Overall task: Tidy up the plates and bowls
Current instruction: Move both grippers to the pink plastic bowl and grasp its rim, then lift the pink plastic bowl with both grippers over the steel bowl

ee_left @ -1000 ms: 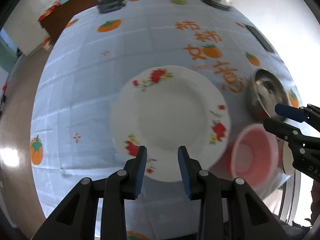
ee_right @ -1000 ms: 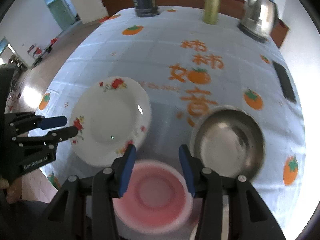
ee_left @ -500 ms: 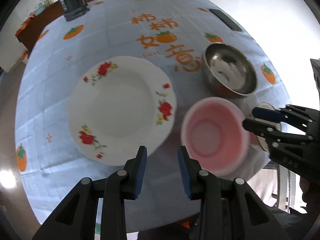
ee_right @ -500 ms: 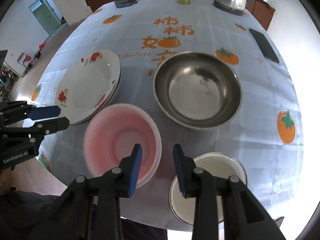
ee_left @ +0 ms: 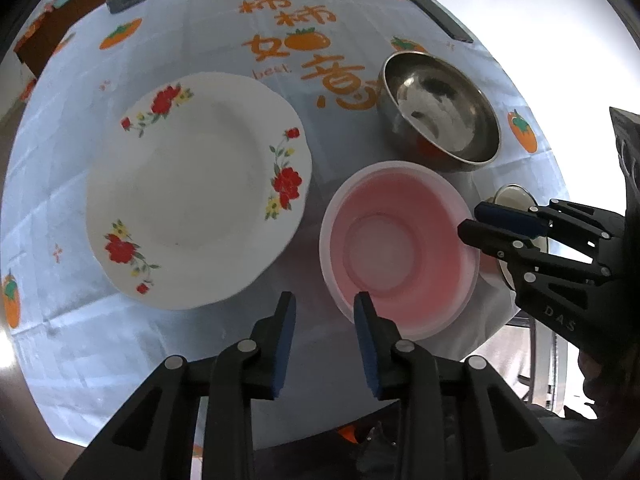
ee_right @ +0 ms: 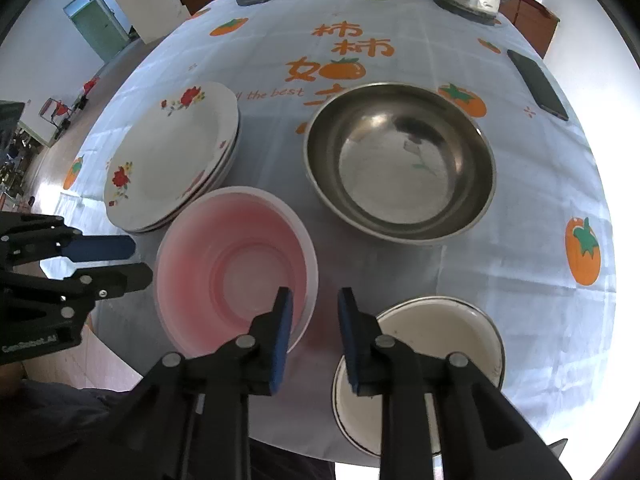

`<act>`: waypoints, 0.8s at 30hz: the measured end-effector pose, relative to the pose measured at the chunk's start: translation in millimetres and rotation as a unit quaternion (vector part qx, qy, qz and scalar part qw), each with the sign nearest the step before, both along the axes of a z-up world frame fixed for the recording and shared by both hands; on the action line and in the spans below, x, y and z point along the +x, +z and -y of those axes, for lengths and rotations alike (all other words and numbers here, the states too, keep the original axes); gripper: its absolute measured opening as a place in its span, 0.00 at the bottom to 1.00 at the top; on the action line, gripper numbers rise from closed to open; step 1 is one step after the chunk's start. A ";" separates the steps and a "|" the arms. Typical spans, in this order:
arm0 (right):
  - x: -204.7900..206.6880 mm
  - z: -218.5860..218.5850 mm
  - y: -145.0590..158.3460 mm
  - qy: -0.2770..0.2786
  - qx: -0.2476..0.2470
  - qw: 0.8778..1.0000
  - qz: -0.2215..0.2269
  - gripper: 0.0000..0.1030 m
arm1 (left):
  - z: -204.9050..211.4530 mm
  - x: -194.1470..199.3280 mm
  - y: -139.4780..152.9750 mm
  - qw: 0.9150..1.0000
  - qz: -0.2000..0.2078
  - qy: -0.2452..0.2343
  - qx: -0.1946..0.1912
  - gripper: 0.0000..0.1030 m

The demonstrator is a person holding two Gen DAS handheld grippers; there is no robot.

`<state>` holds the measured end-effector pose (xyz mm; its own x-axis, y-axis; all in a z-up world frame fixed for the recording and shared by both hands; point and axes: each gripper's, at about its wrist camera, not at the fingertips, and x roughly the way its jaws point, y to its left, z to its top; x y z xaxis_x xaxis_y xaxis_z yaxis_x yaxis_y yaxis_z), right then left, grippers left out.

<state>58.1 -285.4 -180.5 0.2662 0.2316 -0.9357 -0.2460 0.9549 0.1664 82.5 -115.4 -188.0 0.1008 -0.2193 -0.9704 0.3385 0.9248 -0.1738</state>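
Landmark: pink bowl (ee_right: 236,264), near the table's (ee_right: 520,208) front edge.

Right gripper (ee_right: 313,300): jaws closing, bowl's right rim between them, left finger inside the bowl, right finger outside. Can't tell whether the pads already press the rim.

Left gripper (ee_left: 325,306): jaws closing slightly, partly open, straddling the bowl's near-left rim from above; nothing visibly gripped.

Plates (ee_right: 172,156): stacked, floral, just left of and behind the bowl, edge close to its rim.

Steel bowl (ee_right: 400,160): behind and right of the pink one, empty.

White bowl (ee_right: 436,336): just right of the pink one, at the table edge, partly hidden by the right gripper.

Phone (ee_right: 538,84): far right, well apart.
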 end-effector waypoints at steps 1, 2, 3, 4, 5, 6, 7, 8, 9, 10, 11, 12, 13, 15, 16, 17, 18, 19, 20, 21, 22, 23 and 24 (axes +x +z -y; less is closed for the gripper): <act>-0.3 0.2 -0.2 0.001 0.000 1.000 0.000 0.21 | 0.4 0.3 -1.5 1.000 -0.003 0.001 -0.001 0.32; -0.2 0.4 -0.8 0.002 0.000 1.000 -0.001 0.21 | 0.6 0.0 -2.2 1.000 -0.006 0.002 -0.002 0.31; -0.4 0.3 -1.2 0.003 -0.001 1.000 -0.001 0.20 | 1.8 0.2 -3.2 1.000 -0.007 0.002 -0.003 0.30; -0.4 -0.4 -1.2 0.003 -0.001 1.000 -0.001 0.20 | 2.8 0.6 -3.6 1.000 -0.008 0.001 -0.003 0.29; -0.6 -0.5 -1.3 0.005 0.000 1.000 -0.001 0.19 | 3.7 0.9 -4.5 1.000 -0.009 0.000 -0.002 0.27; -0.3 -1.1 -1.5 0.005 0.000 1.000 -0.001 0.19 | 5.0 0.9 -5.4 1.000 -0.009 -0.001 -0.001 0.27; -0.4 -1.5 -1.7 0.007 0.001 1.000 -0.001 0.18 | 6.4 1.0 -7.0 1.000 -0.011 -0.003 -0.001 0.26; -0.4 -1.5 -1.9 0.007 0.001 1.000 -0.001 0.17 | 7.2 1.4 -8.6 1.000 -0.014 -0.003 0.000 0.23; -0.6 -1.5 -2.9 0.007 0.003 1.000 -0.002 0.16 | 8.0 1.7 -10.3 1.000 -0.017 -0.003 -0.001 0.20; -0.6 -1.8 -3.7 0.008 0.005 1.000 -0.003 0.16 | 8.0 2.4 -11.2 1.000 -0.019 -0.004 -0.003 0.18; -0.6 -2.5 -4.6 0.010 0.007 1.000 -0.004 0.14 | 8.9 2.9 -12.0 1.000 -0.021 -0.005 -0.004 0.16; -1.0 -3.4 -5.1 0.012 0.009 1.000 -0.004 0.11 | 10.1 2.9 -12.0 1.000 -0.018 -0.005 0.000 0.15; -1.0 -4.2 -5.4 0.013 0.011 1.000 -0.003 0.10 | 10.1 3.4 -12.1 1.000 -0.018 -0.004 0.002 0.15; -2.0 -6.2 -4.8 0.016 0.011 1.000 -0.001 0.09 | 9.3 4.4 -11.9 1.000 -0.019 -0.001 0.001 0.14; -2.2 -6.3 -4.1 0.017 0.012 1.000 0.000 0.09 | 8.6 4.9 -11.4 1.000 -0.019 0.000 0.000 0.14; -2.3 -6.1 -3.6 0.017 0.014 1.000 0.000 0.09 | 8.4 4.4 -11.1 1.000 -0.018 0.001 0.000 0.14; -2.3 -5.3 -2.8 0.015 0.017 1.000 0.000 0.09 | 8.3 4.0 -8.9 1.000 -0.014 0.001 0.000 0.14; -2.4 -5.0 -2.1 0.015 0.019 1.000 0.001 0.09 | 8.4 3.4 -6.7 1.000 -0.010 0.000 0.000 0.14; -2.5 -5.6 -1.4 0.015 0.019 1.000 0.001 0.09 | 7.5 2.5 -4.6 1.000 -0.007 0.000 0.000 0.14; -3.0 -5.9 0.5 0.016 0.018 1.000 0.003 0.09 | 7.1 2.1 -1.3 1.000 -0.001 0.000 0.001 0.13; -3.2 -6.3 2.2 0.016 0.019 1.000 0.004 0.09 | 6.4 1.7 1.0 1.000 0.003 0.000 0.001 0.13; -3.4 -6.3 3.8 0.016 0.020 1.000 0.006 0.09 | 5.4 1.0 3.2 1.000 0.007 0.000 0.002 0.13; -3.6 -6.2 6.7 0.016 0.022 1.000 0.008 0.09 | 5.6 0.1 6.9 1.000 0.016 -0.002 0.005 0.13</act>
